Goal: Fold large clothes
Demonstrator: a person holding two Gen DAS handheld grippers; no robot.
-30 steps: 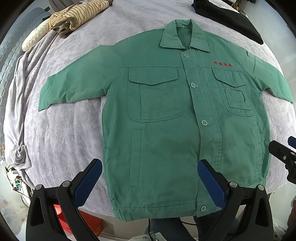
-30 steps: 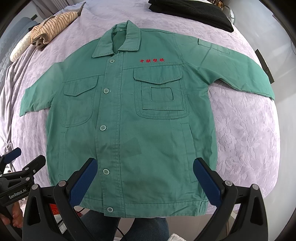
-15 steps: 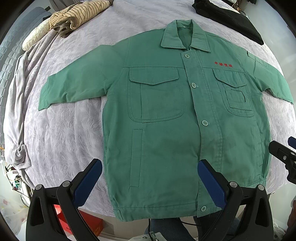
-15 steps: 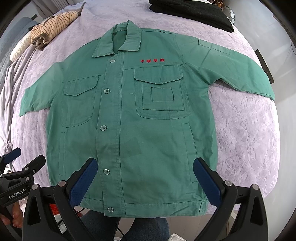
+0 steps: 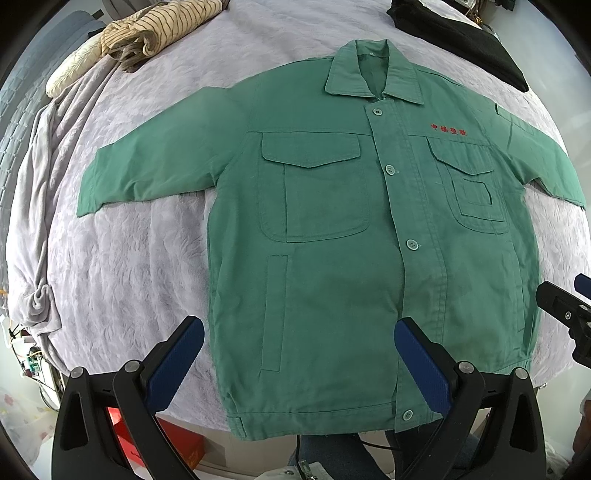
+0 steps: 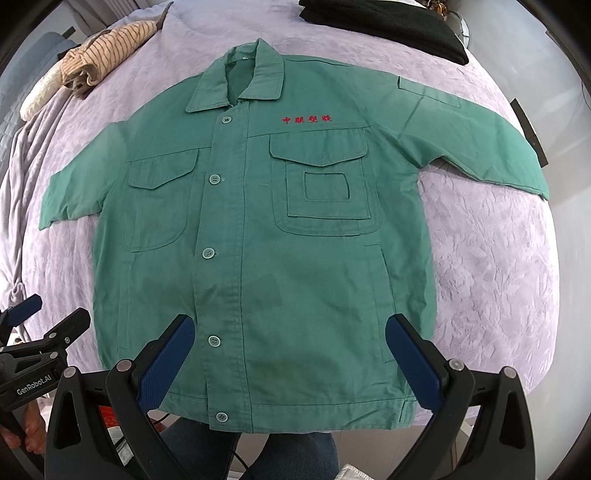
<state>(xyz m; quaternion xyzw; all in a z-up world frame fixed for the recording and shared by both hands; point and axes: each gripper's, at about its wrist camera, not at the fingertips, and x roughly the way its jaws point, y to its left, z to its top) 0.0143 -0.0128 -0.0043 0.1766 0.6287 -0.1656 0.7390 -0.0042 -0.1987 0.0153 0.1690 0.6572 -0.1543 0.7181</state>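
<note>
A: Where's the jacket?
B: Green jacket (image 5: 332,258) lies flat, buttoned, front up on the lavender bed (image 5: 129,258), sleeves spread.
A: Claws?
B: Left claw (image 5: 299,362) and right claw (image 6: 290,354) both spread wide, hovering above the jacket hem, probably not touching; fisheye makes it hard to judge.

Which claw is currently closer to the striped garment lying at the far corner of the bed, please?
Left. The left claw hangs over the jacket's hem on the striped garment's side; the right claw hangs further along the hem, away from it.
</note>
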